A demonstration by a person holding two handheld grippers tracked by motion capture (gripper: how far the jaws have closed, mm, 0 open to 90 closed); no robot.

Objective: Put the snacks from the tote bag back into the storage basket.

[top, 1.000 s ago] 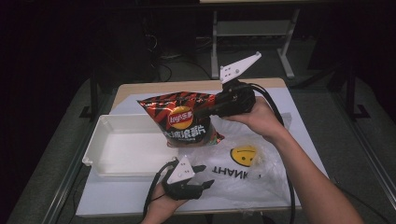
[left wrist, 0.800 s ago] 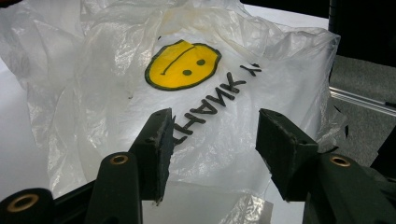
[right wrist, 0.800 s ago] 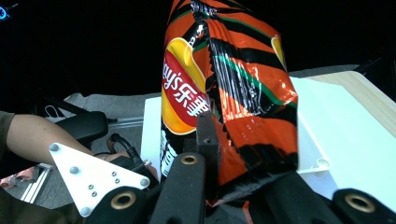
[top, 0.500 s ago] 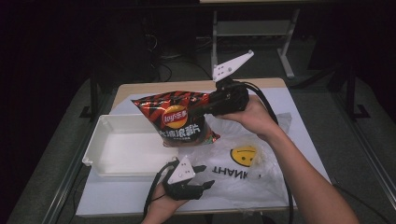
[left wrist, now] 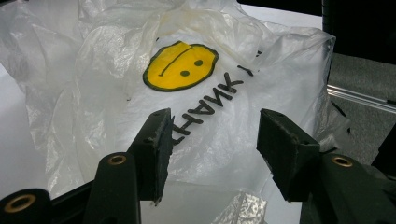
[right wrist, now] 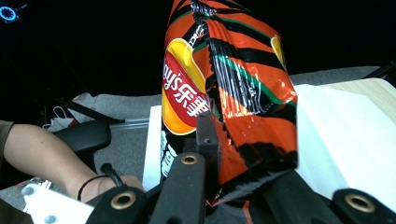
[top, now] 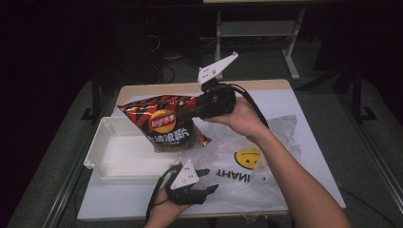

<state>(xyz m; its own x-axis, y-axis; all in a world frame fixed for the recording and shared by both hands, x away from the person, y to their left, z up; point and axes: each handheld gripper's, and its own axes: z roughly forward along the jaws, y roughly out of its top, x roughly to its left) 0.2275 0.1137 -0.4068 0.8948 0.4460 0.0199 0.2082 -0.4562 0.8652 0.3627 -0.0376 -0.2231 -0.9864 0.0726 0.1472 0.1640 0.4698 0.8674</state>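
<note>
The chip bag (top: pixel 164 124), gripper-held (top: pixel 190 114), moved left over tray (top: pixel 102 156).

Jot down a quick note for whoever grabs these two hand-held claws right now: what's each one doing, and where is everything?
Right claw: shut on the chip bag, holding it in the air above the white tray's near edge.
Left claw: open, low on the table, pointing at the plastic bag, nothing between its pads.
Done: chip bag picked up.
Left: probably set it down in the tray, though the destination is a guess.
</note>
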